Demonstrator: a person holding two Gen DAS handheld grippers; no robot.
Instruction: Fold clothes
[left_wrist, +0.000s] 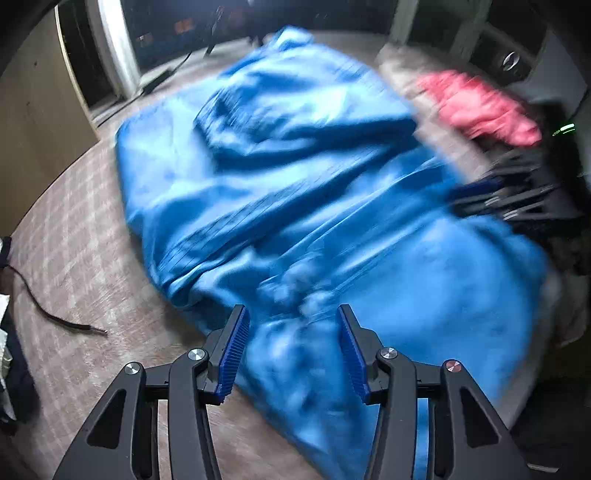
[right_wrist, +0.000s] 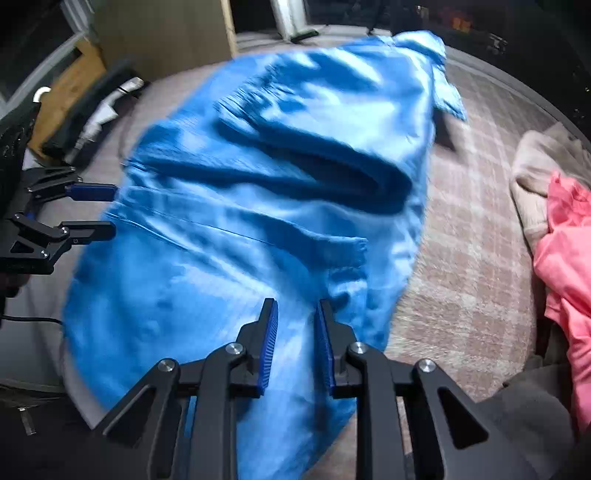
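The left claw (left_wrist: 291, 314) is standing spread wide, its 2 ribbed blue pads (left_wrist: 234, 350) well apart, with the blue garment (left_wrist: 280, 192) lying under the gap and nothing pinched between them. The right claw (right_wrist: 295, 308) is holding its pads (right_wrist: 269, 343) closer together, yet a strip of blue fabric is showing through the gap, so it too is released. Whether either pad is touching the cloth is hard to tell, since motion blur is smearing the fabric around both claws.

The blue garment (right_wrist: 258, 206) is lying spread across a bed covered in a pale pink-and-grey checked fabric (left_wrist: 74, 258). It is shiny and smooth-looking, creased into long folds, with a dark ribbed band running across its middle. Its near end is cut off below both views.

A pink garment (right_wrist: 565, 258) is sitting crumpled at the bed's right side, resting against a beige cloth (right_wrist: 535, 177); both are partly cut off by the frame edge. In the left wrist view the right claw (left_wrist: 517, 199) is appearing only as a dark blur beside the pink garment (left_wrist: 480, 107). In the right wrist view the left claw (right_wrist: 96, 210) is visible at the garment's left edge, fingers apart. A dark cord (left_wrist: 55, 314) is lying on the bed cover.
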